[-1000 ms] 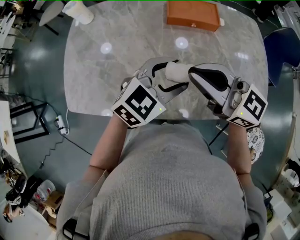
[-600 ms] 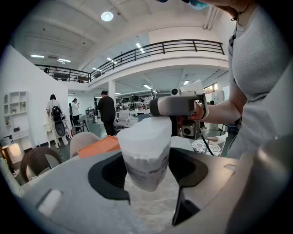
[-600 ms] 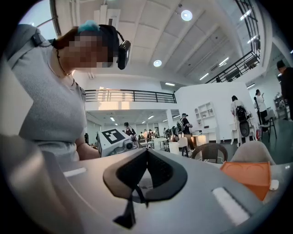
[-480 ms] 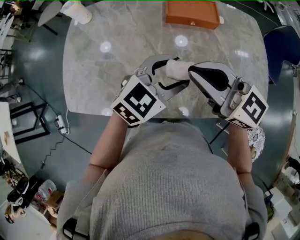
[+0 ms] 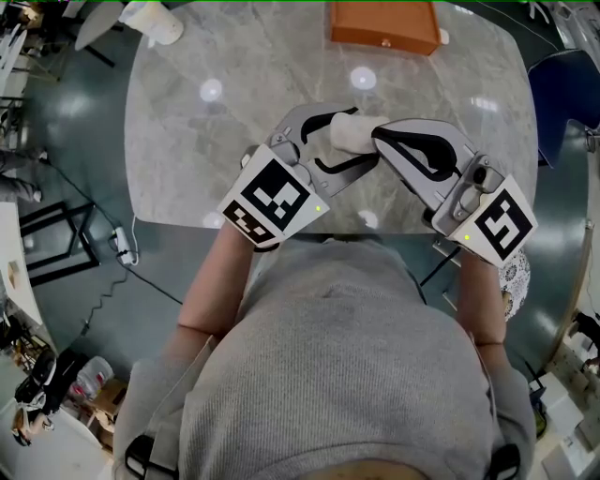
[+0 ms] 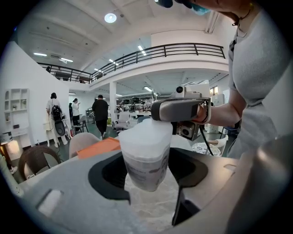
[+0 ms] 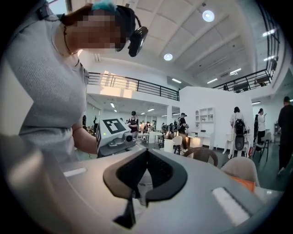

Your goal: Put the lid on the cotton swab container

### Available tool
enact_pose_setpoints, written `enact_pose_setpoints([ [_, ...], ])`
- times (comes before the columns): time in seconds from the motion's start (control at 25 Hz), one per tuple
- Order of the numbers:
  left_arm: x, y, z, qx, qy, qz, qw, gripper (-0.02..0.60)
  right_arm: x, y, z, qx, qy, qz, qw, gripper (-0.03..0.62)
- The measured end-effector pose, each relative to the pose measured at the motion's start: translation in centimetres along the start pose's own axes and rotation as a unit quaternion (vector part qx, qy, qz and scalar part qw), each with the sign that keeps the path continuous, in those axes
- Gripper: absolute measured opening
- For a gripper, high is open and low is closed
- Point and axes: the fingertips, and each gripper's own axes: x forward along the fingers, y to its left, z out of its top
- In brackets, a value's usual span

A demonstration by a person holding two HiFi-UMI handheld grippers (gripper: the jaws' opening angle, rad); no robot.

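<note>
A frosted white cotton swab container hangs above the grey marble table. My left gripper is shut on it, jaws wide at its two sides. A pale lid covers the container's top end. My right gripper is shut, and its tip meets that lid end from the right; it also shows in the left gripper view. Something pale shows in the slit between its pads, but whether it pinches the lid I cannot tell.
An orange box lies at the table's far edge and a white object at the far left corner. A blue chair stands to the right. Both grippers sit close to my body, near the front edge. People and chairs stand far off in the hall.
Both grippers and the container have drifted a little away from my body. The right gripper's tip has closed in on the container's end.
</note>
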Motion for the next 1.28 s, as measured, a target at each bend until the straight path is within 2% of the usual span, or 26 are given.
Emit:
enact_pose_setpoints([
  [0.52,0.2,-0.1,0.0,-0.009,-0.006,-0.004,0.9999,0.270,0.1,0.1,-0.3,-0.015,0.027,-0.010,0.999,0.000],
  [0.68,0.7,-0.5,-0.2,-0.005,-0.009,-0.012,0.9999,0.273,0.5,0.5,-0.4,-0.017,0.028,0.000,0.999,0.000],
  [0.88,1.1,-0.4,-1.0,0.014,0.010,-0.002,0.9999,0.273,0.4,0.1,-1.3,0.009,0.022,-0.028,0.999,0.000],
  [1.04,1.1,-0.4,-1.2,0.014,0.008,-0.002,0.9999,0.275,0.1,-0.3,-1.4,0.030,0.010,-0.049,0.998,0.000],
  [1.28,2.0,-0.3,-1.8,0.019,0.010,-0.003,0.9998,0.275,-1.6,-1.3,-1.6,0.027,-0.009,-0.073,0.997,0.000],
])
